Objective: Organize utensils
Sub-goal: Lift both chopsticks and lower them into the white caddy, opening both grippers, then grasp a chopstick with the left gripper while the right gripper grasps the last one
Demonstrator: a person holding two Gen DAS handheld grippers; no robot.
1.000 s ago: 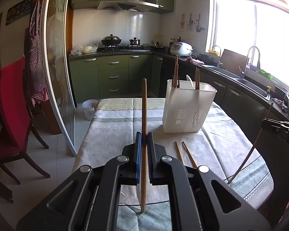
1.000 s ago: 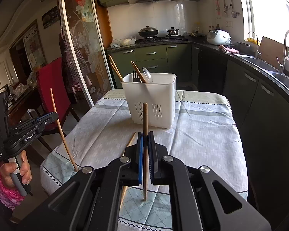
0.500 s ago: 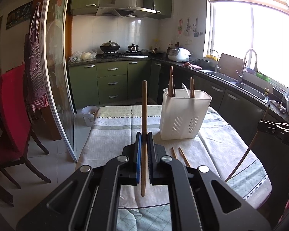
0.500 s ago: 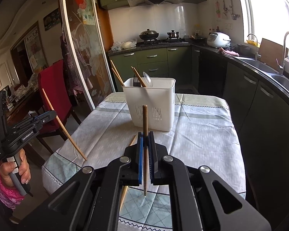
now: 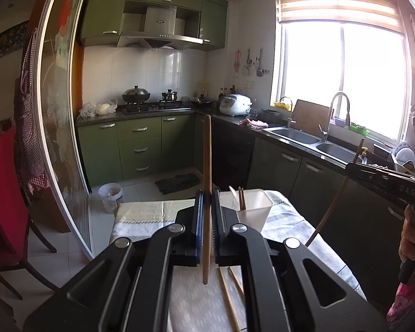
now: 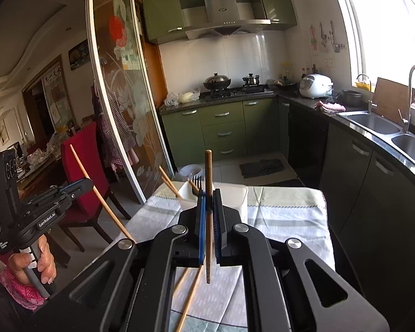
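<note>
Green-cabinet kitchen, patterned tablecloth (image 5: 141,221) (both grippers (image 5: 206,215) (image 6: 209,221) pinching chopsticks (image 5: 206,182) (image 6: 208,207))

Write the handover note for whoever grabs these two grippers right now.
Left gripper: shut on a chopstick, held upright above the table.
Right gripper: shut on another chopstick, also upright.
White holder stands ahead on the table, with chopsticks and a fork already in it.
Left: drop both held chopsticks in, then the two loose chopsticks on the cloth.
</note>
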